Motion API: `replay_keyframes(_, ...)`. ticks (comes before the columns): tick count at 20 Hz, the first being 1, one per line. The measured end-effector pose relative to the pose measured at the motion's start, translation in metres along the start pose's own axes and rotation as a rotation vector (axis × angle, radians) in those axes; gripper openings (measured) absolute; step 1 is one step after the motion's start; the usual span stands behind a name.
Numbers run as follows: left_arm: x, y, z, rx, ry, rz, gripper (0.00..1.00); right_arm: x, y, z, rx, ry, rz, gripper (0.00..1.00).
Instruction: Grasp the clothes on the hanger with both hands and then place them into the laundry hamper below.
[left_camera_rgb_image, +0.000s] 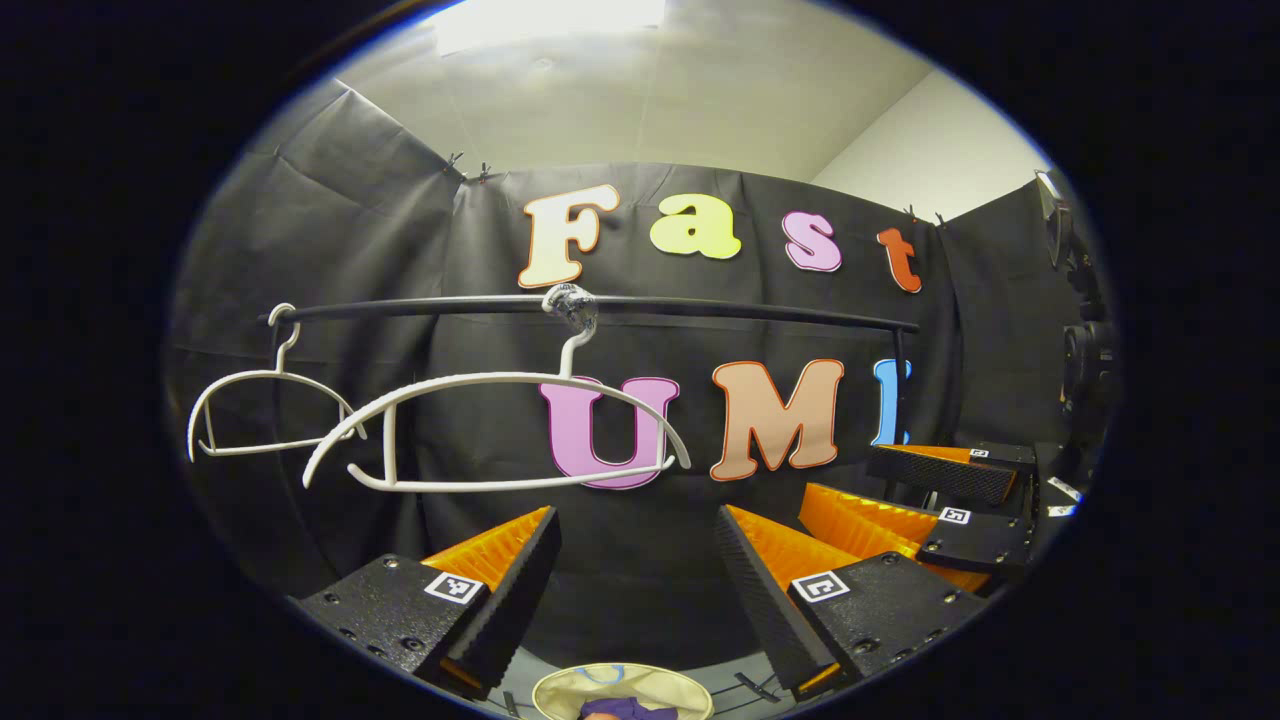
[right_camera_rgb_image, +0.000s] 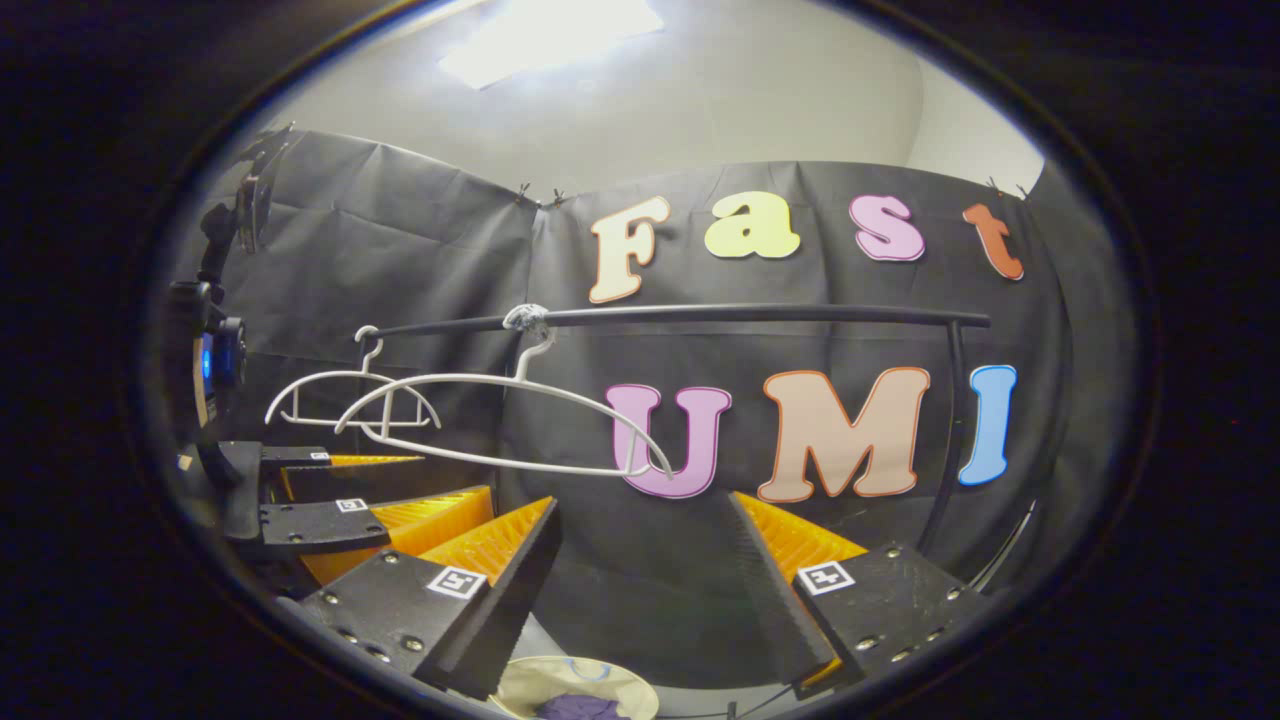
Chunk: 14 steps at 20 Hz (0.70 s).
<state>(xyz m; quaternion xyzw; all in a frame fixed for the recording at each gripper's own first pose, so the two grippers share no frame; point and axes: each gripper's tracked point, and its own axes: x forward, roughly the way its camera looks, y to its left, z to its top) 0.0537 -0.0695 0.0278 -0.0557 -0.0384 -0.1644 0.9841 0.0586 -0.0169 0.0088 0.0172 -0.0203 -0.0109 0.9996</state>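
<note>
Am seeing both grippers (left_camera_rgb_image: 635, 560) (right_camera_rgb_image: 640, 560) gaping, holding nothing; hangers (left_camera_rgb_image: 500, 430) bare; purple garment (left_camera_rgb_image: 625, 710) lying in hamper (left_camera_rgb_image: 560, 690), judging soft, light.

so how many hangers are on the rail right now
2, both bare: a small hanger near the left end of the rail, and a large hanger hooked near the middle, tilted. None seem hidden.

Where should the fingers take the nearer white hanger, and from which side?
Grip the nearer white hanger at its thin bottom bar, coming from the front with one finger above and one below. The bar runs nearly level, with open space above and under it. The curved shoulders slope and would likely slip.
</note>
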Motion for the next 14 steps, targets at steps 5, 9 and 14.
replay_keyframes(5, 0.0011, 0.0001, 0.0034, 0.014, -0.007, -0.002, 0.94, -0.0001, -0.0023, 0.0026, 0.002, -0.007, -0.016, 0.98)
replay_keyframes(9, 0.0005, -0.0007, 0.0064, 0.014, -0.012, -0.006, 0.94, -0.0006, -0.0032, 0.0011, 0.004, -0.003, -0.026, 0.98)
replay_keyframes(14, -0.0006, -0.0014, 0.0056, 0.011, -0.008, -0.010, 0.94, -0.0038, -0.0073, 0.0013, 0.003, 0.001, -0.041, 0.98)
